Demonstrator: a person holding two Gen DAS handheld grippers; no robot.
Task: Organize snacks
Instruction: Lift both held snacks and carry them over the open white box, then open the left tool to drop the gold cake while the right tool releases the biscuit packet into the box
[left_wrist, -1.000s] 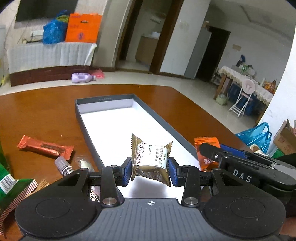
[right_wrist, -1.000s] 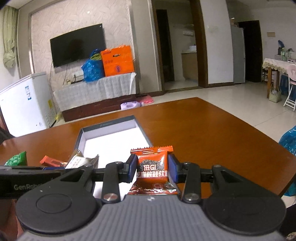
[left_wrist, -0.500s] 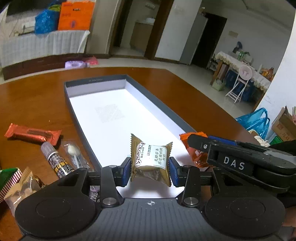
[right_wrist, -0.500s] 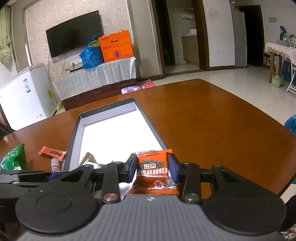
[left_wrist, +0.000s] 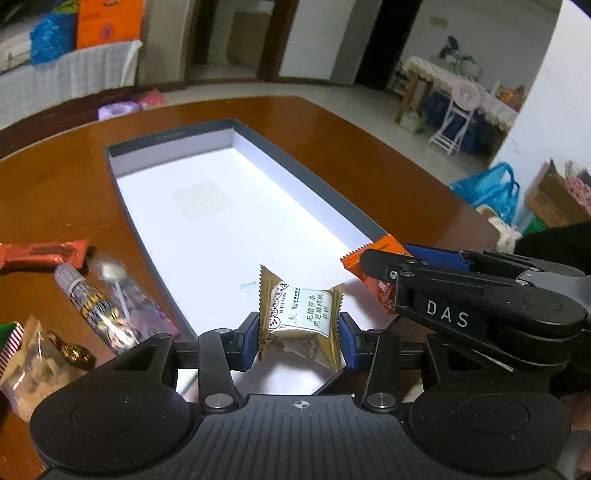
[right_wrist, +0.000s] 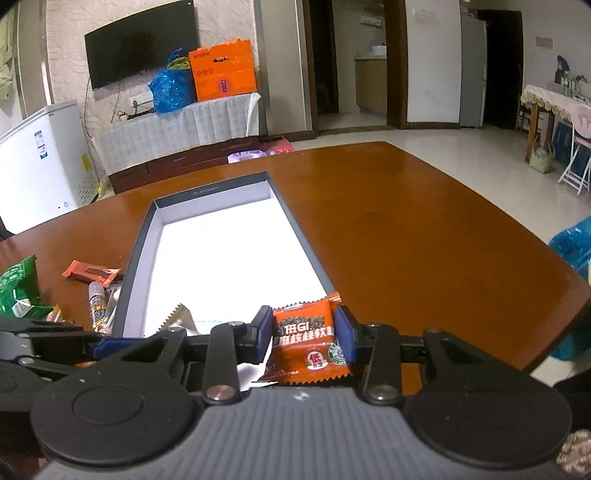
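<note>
Snacks for sorting lie around one landmark, the grey box (left_wrist: 236, 206) with its white floor, which sits open on the brown table (right_wrist: 406, 240). My left gripper (left_wrist: 298, 338) is clenched on a gold candy packet (left_wrist: 301, 317), held upright above the box's near end. My right gripper (right_wrist: 303, 341) is clamped on an orange snack packet (right_wrist: 306, 339), which hangs over the box's near right corner. Left of the box, on the table, wait a long orange bar (left_wrist: 40, 253), a striped tube (left_wrist: 86, 297) and a lollipop (left_wrist: 110, 271).

To place well, I judge each packet should go low over the white floor before release, one at a time, side by side, so neither catches the rim.

The box's near wall is hidden behind my grippers. A green bag (right_wrist: 16, 288) is cut off at the frame edge, and the packets' small print is unreadable.
</note>
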